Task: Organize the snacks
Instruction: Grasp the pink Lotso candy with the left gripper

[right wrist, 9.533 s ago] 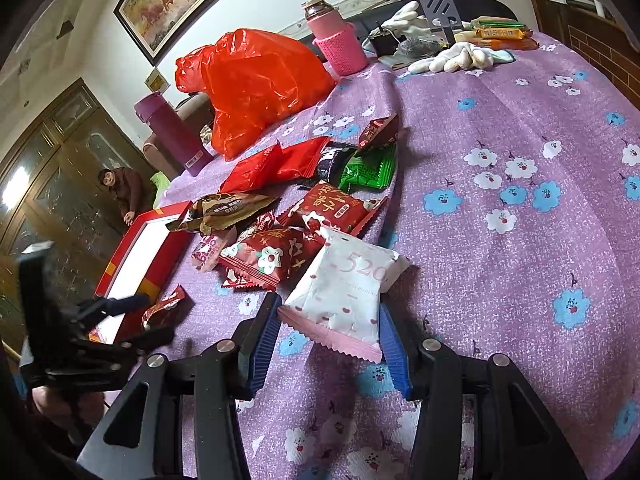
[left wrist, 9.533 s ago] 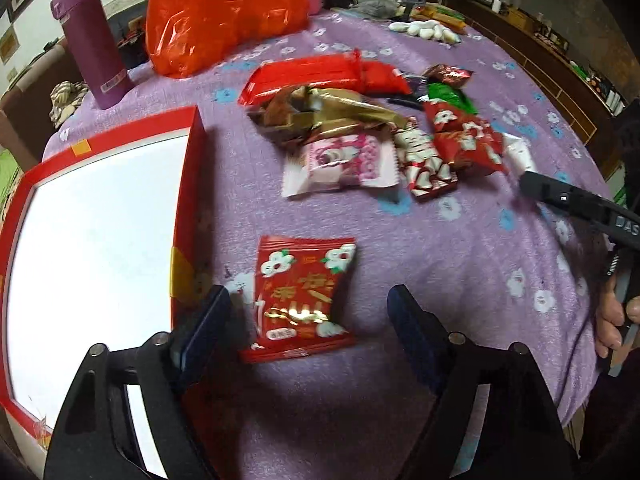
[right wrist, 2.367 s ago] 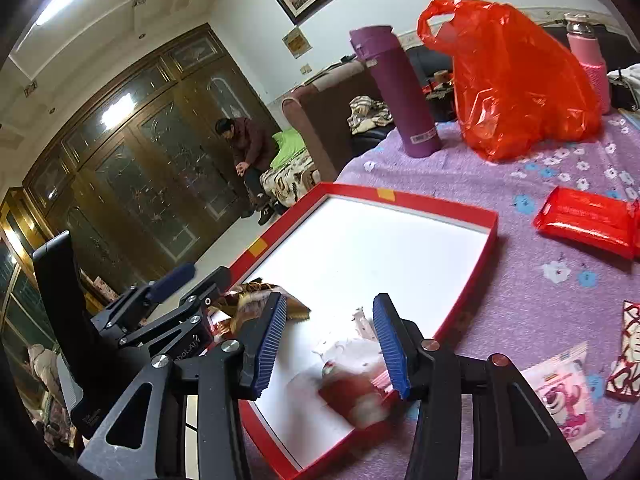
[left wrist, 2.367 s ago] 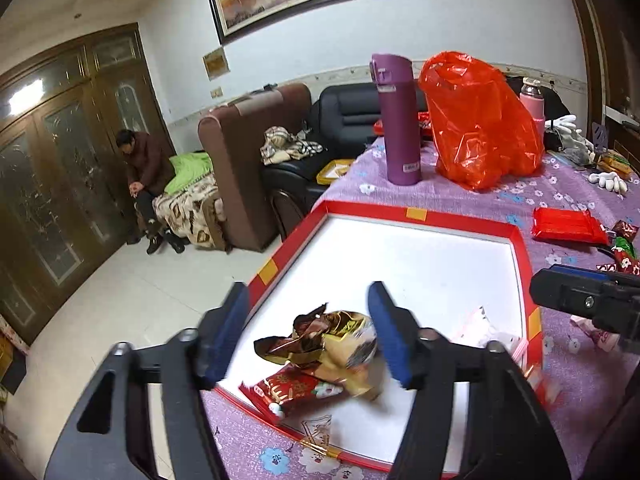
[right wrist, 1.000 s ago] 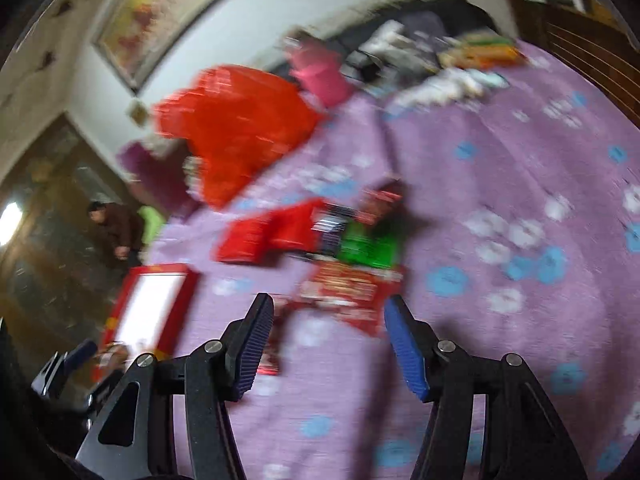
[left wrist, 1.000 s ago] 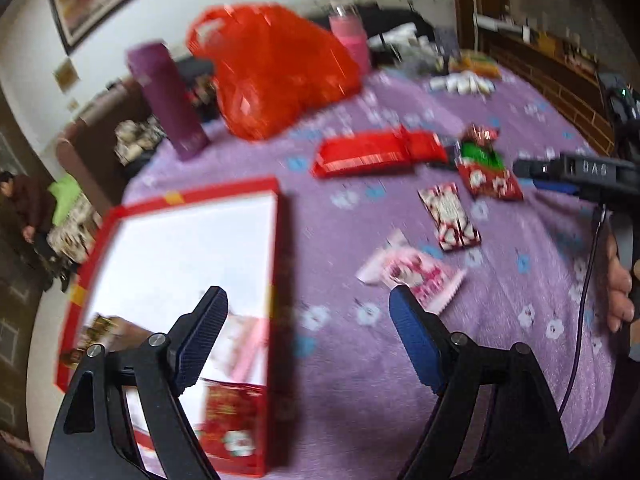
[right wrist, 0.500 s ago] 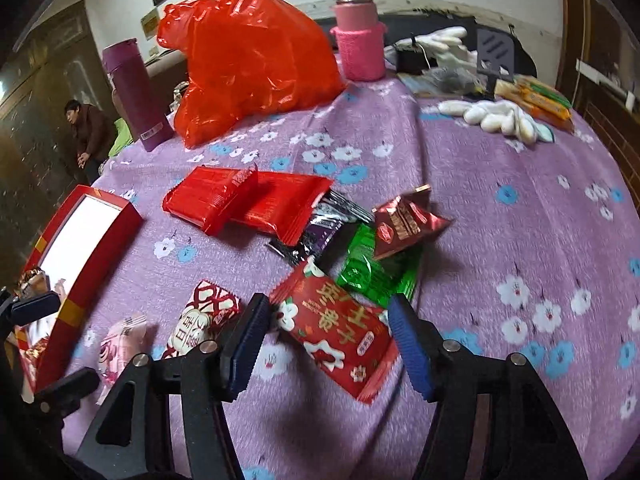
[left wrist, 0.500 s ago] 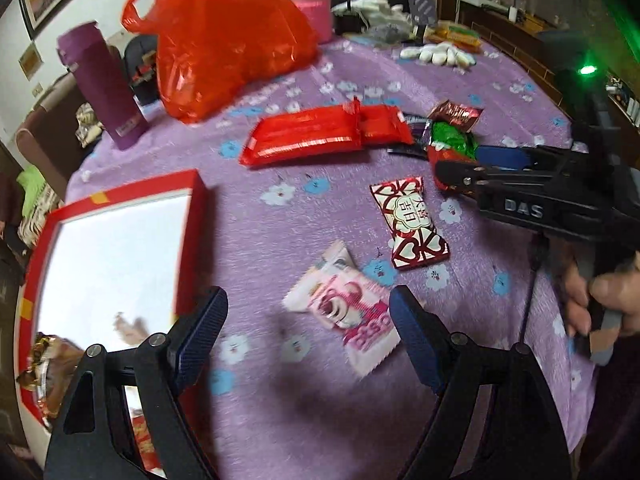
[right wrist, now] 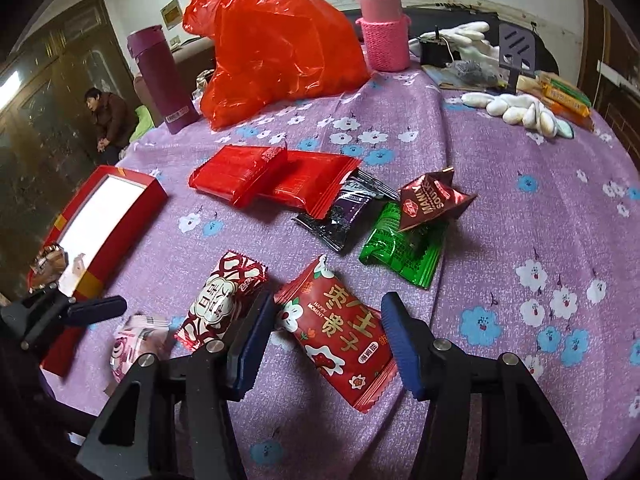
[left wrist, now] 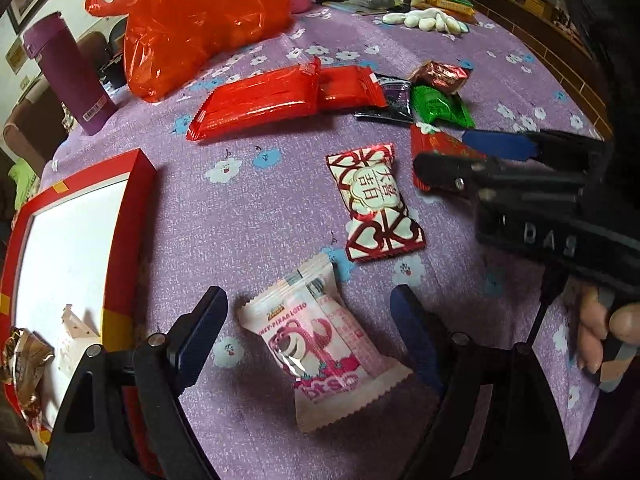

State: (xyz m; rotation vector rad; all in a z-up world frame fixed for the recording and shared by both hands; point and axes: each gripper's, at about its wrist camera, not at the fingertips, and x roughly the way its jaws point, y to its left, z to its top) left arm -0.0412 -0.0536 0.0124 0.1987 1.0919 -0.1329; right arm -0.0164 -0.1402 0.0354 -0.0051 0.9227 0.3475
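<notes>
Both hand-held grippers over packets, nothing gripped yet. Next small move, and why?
Probably lower both and finish closing. The left hand-held gripper stands wide around the pink bear packet, pads clear of it. The right hand-held gripper is closing with the red packet between its jaws, not yet pinched. The red box sits beside them for the drop.

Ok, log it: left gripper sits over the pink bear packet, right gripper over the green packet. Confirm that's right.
Not quite. The right gripper straddles the red packet with gold characters, jaws closing, not the green packet lying farther back; the right wrist view shows it. The left gripper is over the pink bear packet.
</notes>
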